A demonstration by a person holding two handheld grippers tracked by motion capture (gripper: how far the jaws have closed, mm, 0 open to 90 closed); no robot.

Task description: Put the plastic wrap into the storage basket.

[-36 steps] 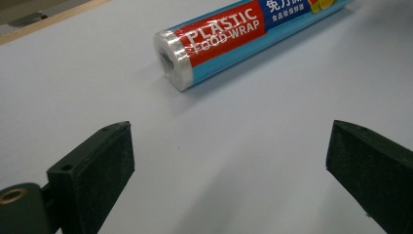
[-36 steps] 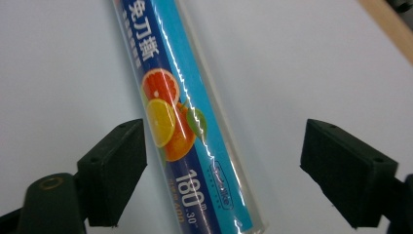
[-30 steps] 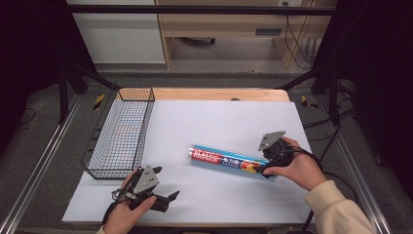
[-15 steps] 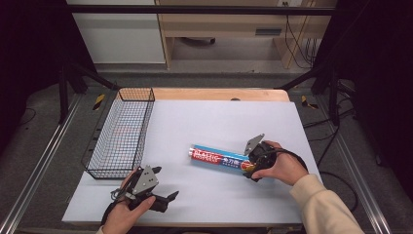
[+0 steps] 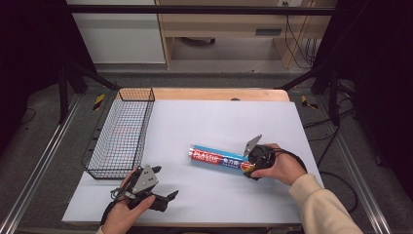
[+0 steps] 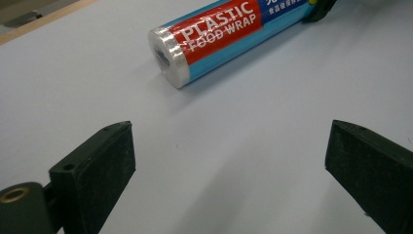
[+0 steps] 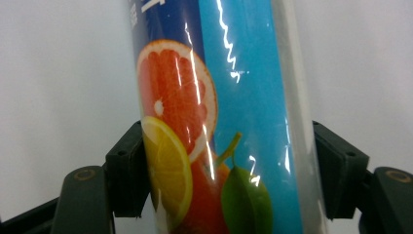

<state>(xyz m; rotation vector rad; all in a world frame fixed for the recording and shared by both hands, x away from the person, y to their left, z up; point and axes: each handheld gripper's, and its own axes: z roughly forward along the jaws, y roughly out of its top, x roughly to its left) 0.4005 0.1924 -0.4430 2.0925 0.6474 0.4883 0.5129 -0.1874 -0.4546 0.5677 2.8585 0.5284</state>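
Gripping step: right gripper (image 5: 249, 168), jaws just closed onto the near end of the food-wrap roll (image 5: 217, 158), which lies on the white mat (image 5: 219, 122) right of the wire basket (image 5: 122, 134); left gripper (image 5: 168, 199) wide open, empty; next, likely a level lift

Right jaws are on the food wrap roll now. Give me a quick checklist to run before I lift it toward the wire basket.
1. Grip: right gripper has just been closing and its pads press both sides of the food wrap roll: ok.
2. Grip position: it holds the roll at the fruit-picture end, not mid-length, so the far end may sag on lifting: not ok.
3. Left gripper: open, holding nothing, apart from the roll: ok.
4. Path to the wire basket: bare white mat between roll and basket: ok.
5. Basket contents: nothing seen inside it: ok.
6. Firmness of the hold on the glossy wrapper: cannot tell.
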